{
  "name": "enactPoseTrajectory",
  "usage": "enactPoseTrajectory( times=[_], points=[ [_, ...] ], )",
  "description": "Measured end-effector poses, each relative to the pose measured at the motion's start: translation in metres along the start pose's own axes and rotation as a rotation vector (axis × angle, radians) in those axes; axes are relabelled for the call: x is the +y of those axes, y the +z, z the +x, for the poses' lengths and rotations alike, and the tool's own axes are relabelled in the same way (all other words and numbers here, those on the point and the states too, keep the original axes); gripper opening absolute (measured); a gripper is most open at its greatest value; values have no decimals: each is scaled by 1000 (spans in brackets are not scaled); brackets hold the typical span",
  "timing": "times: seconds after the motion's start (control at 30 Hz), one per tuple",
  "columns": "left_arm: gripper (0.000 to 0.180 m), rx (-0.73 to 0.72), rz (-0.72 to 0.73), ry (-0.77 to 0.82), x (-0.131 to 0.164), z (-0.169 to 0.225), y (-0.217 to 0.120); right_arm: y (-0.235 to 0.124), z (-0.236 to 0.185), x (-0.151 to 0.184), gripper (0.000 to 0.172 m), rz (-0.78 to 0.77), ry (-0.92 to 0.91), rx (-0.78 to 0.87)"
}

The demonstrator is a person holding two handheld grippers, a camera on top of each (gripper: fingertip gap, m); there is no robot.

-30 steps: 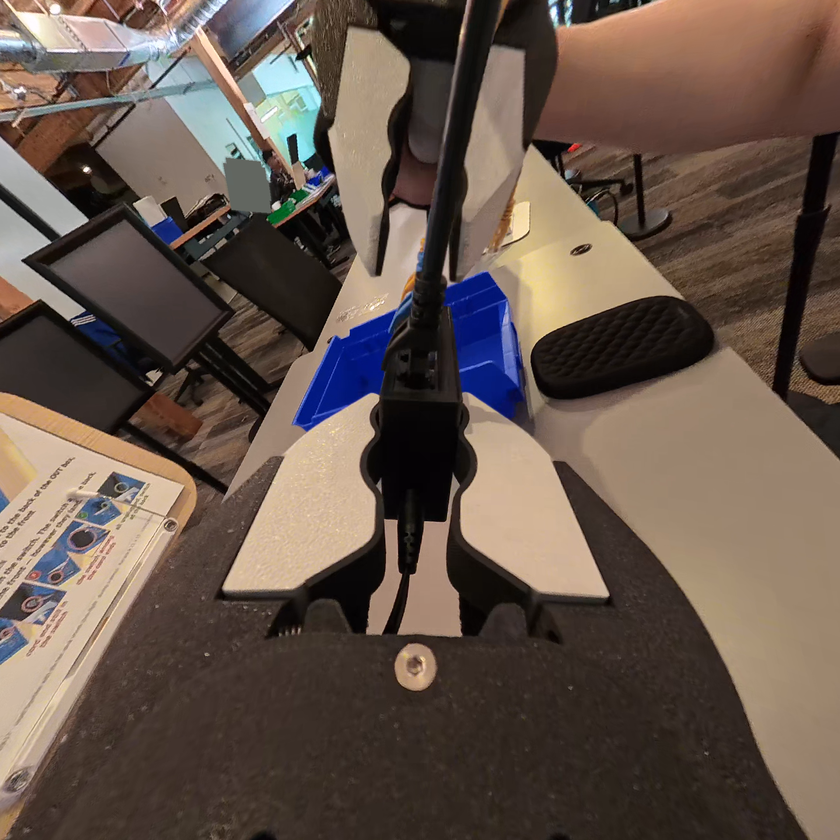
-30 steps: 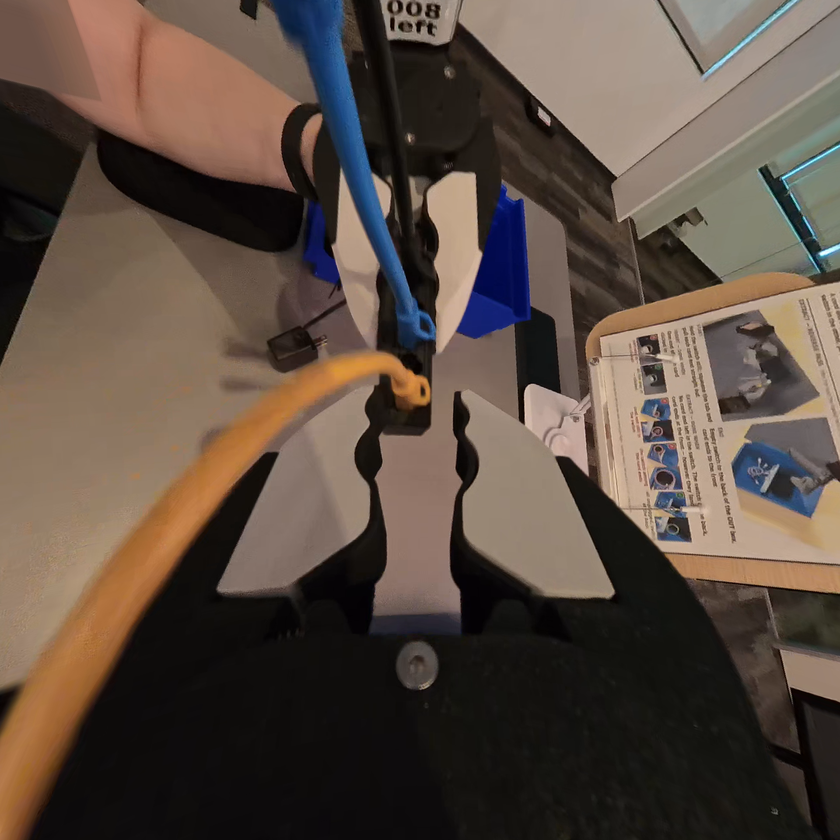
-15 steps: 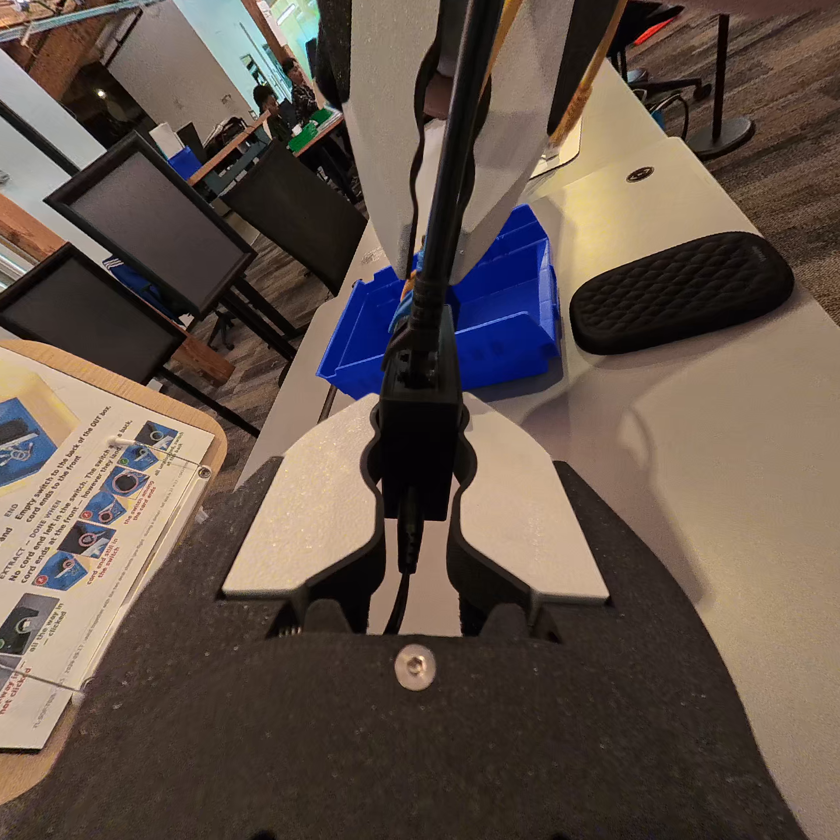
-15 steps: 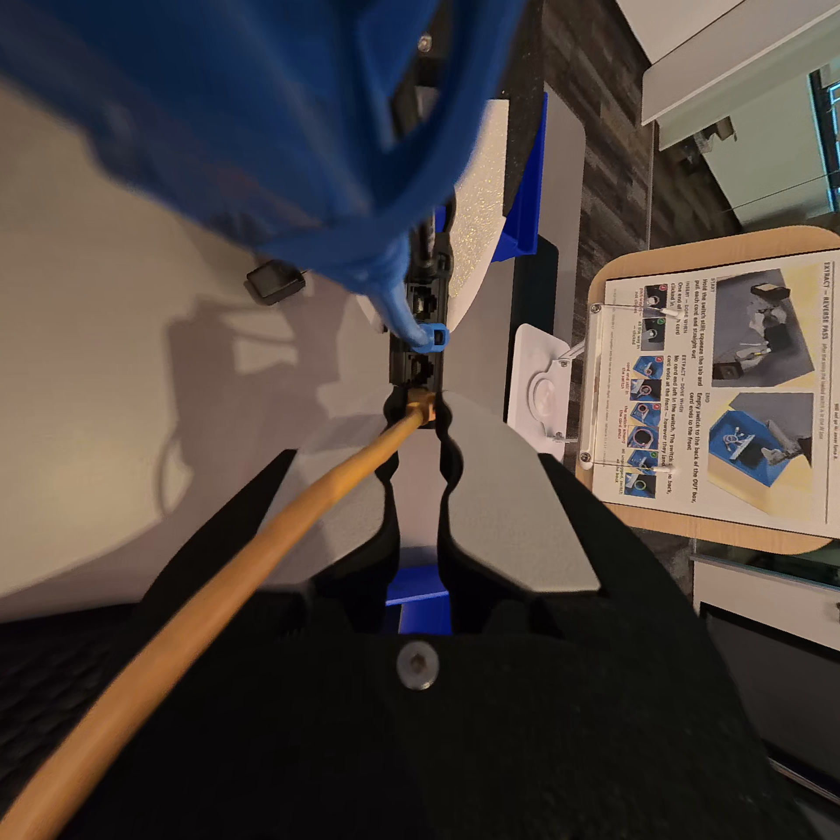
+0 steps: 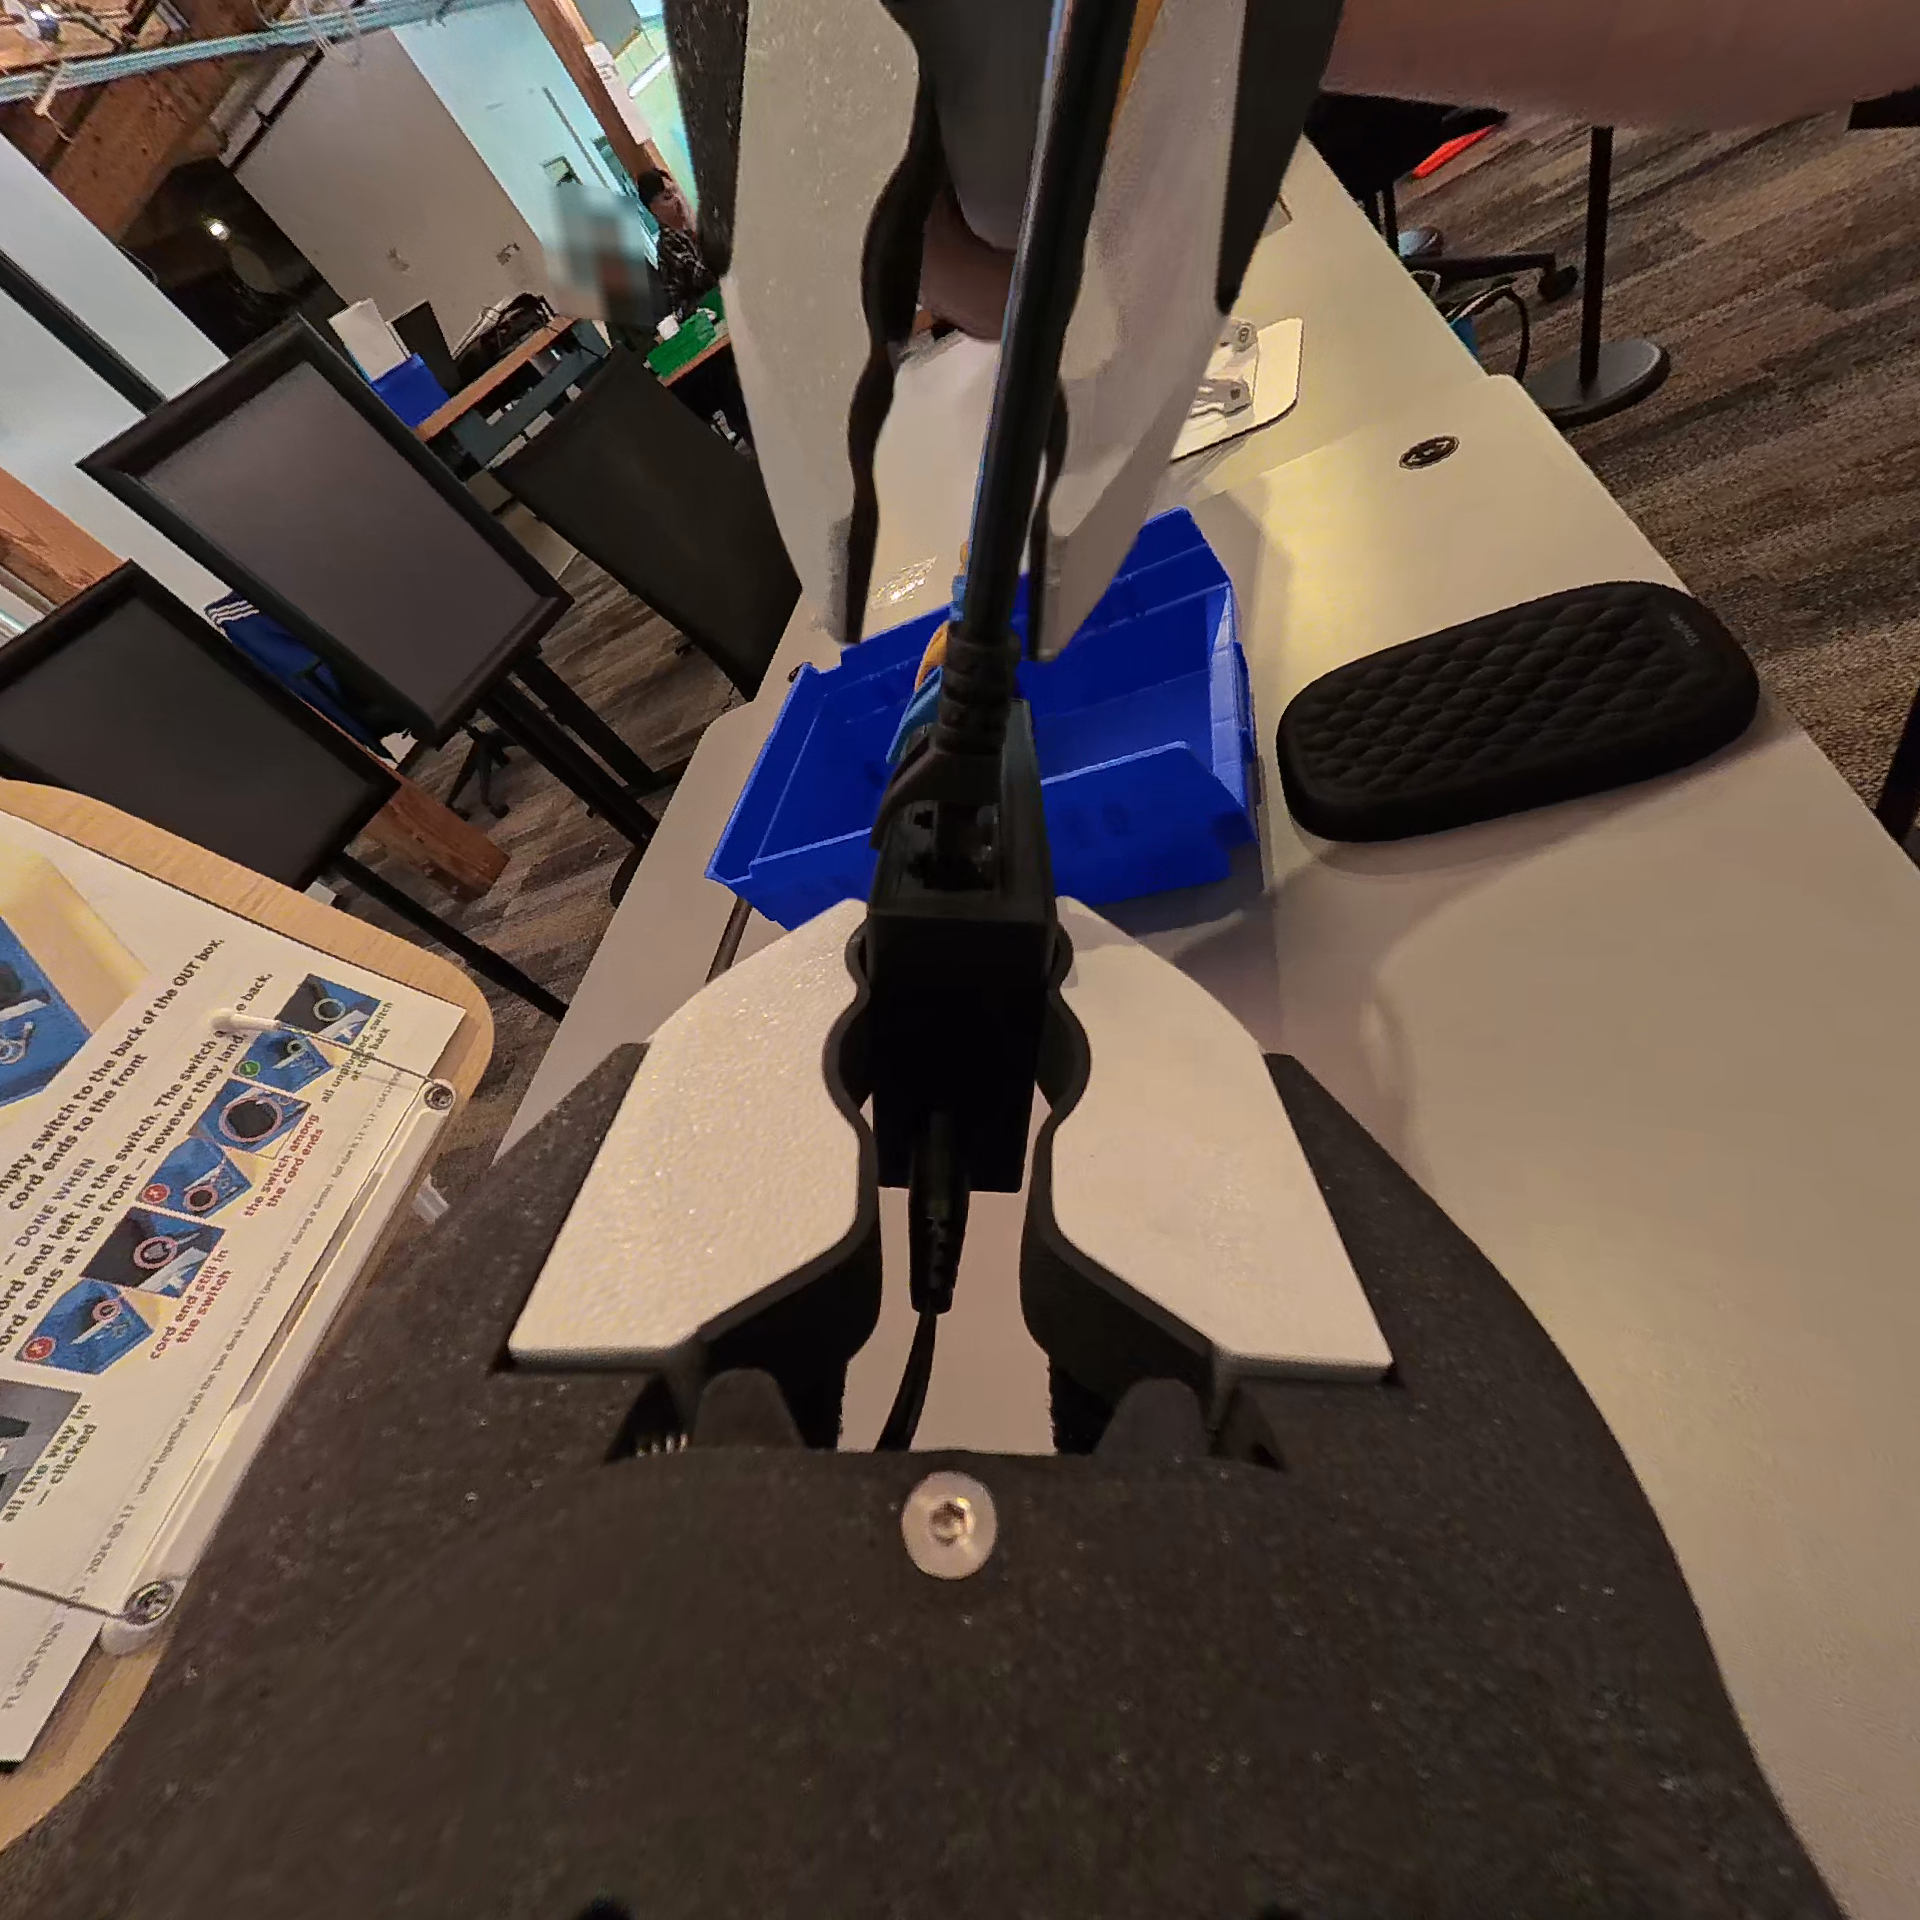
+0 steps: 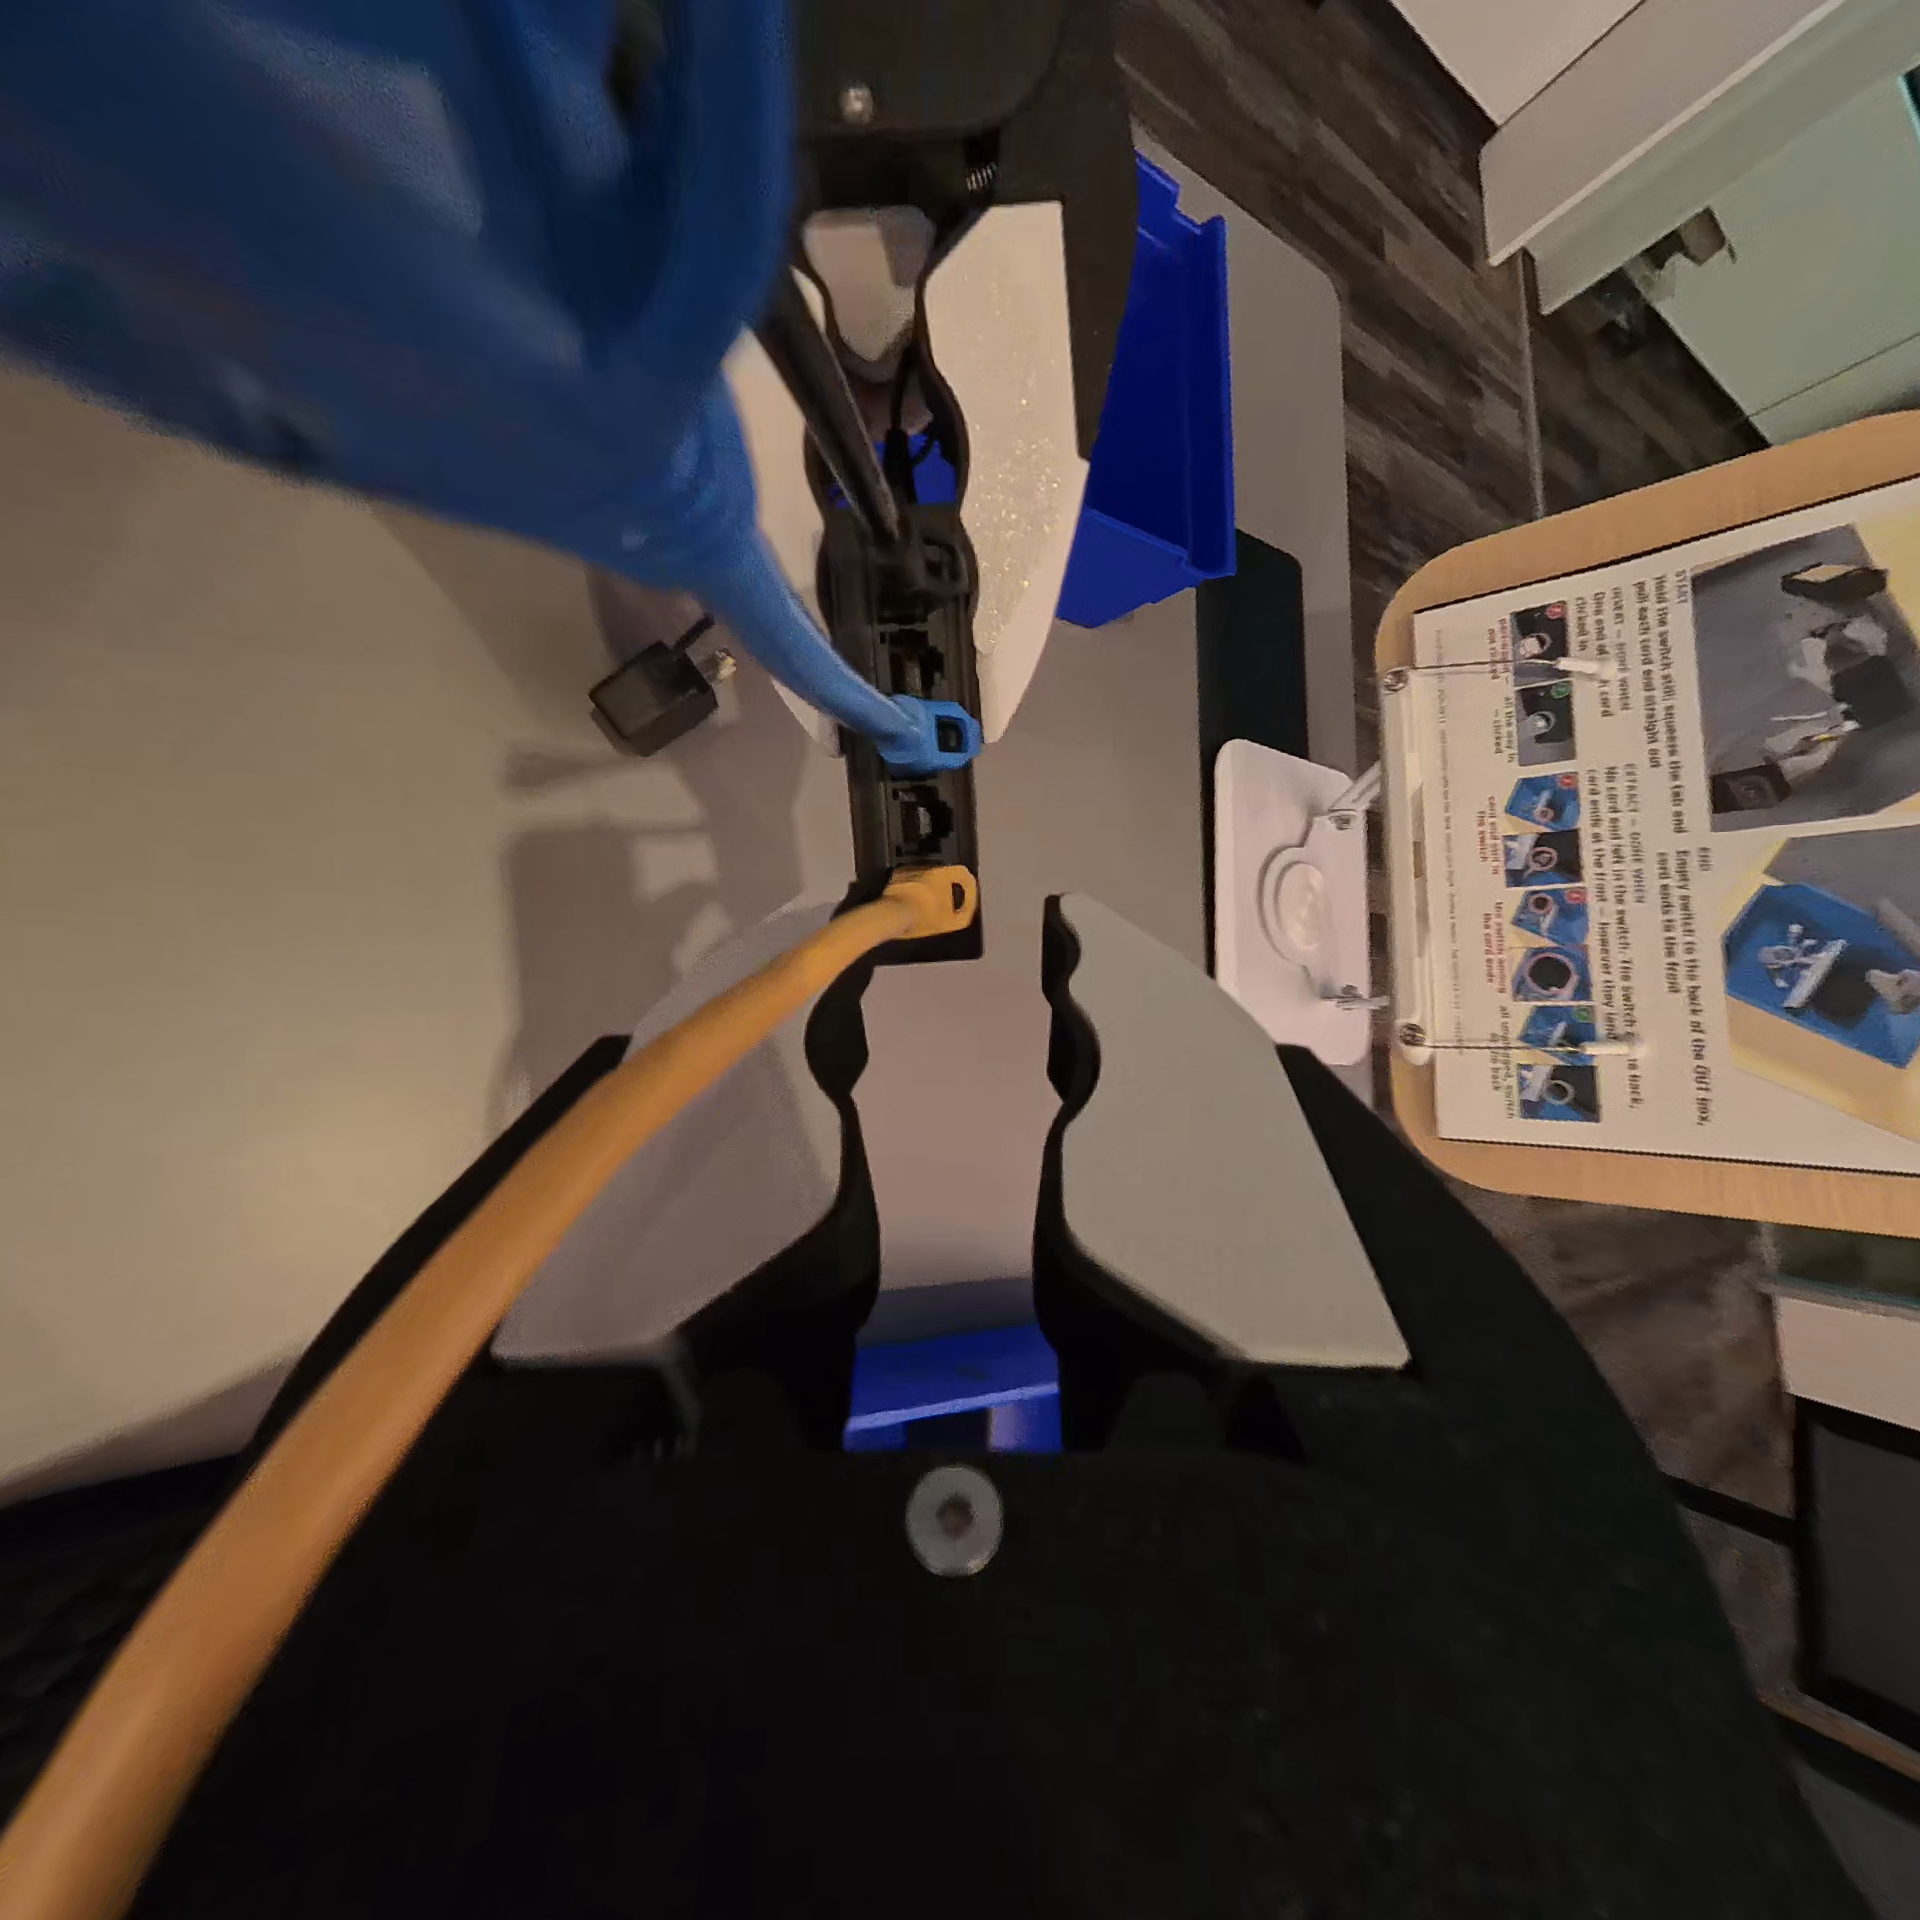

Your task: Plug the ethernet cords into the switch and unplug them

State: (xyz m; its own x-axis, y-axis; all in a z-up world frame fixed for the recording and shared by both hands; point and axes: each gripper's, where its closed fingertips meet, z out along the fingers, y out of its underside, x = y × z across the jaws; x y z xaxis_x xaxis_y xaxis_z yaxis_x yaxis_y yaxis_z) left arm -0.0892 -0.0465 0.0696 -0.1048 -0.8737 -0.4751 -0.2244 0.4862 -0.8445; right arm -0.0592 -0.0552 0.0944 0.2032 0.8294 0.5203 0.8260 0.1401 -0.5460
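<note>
My left gripper (image 5: 956,935) is shut on the black switch (image 5: 956,997) and holds it above the grey table (image 5: 1558,1143). A black cord (image 5: 1013,416) is plugged into the switch's far end. In the right wrist view the switch (image 6: 914,821) shows its row of ports, with a blue plug (image 6: 935,738) and a yellow plug (image 6: 930,904) seated in it. My right gripper (image 6: 945,935) is open just behind the yellow plug. The yellow cord (image 6: 623,1101) lies over its left finger without being gripped. The right gripper also shows in the left wrist view (image 5: 945,634), open around the black cord.
A blue bin (image 5: 1143,748) and a black wrist rest (image 5: 1507,707) lie on the table beyond the switch. An instruction sheet on a wooden board (image 6: 1662,831) stands beside it with a white stand base (image 6: 1288,894). A small black power adapter (image 6: 655,696) lies on the table. My right fingertips sit around 5 cm from my left ones.
My right gripper closed around the yellow plug half a second ago and has now opened, leaving the plug in the switch. The left gripper still holds the switch.
</note>
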Motion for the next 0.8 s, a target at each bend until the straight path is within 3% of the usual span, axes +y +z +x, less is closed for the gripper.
enactPoseTrajectory(
  times=[0.13,0.23,0.37,0.6,0.8],
  points=[
    [27,13,18,-6,-3,3,1,4,-12,-9,33,47,70,-71],
    [27,37,39,-10,-9,8,0,13,-12,-2,36,-3,87,-72],
    [27,16,-3,1,-4,5,0,19,-12,2,28,-35,-1,-27],
    [27,10,-33,-1,0,2,-1,13,-6,2,30,-62,-32,-5],
    [27,9,-39,6,1,2,0,10,-6,2,20,-75,-48,-12]
  ],
)
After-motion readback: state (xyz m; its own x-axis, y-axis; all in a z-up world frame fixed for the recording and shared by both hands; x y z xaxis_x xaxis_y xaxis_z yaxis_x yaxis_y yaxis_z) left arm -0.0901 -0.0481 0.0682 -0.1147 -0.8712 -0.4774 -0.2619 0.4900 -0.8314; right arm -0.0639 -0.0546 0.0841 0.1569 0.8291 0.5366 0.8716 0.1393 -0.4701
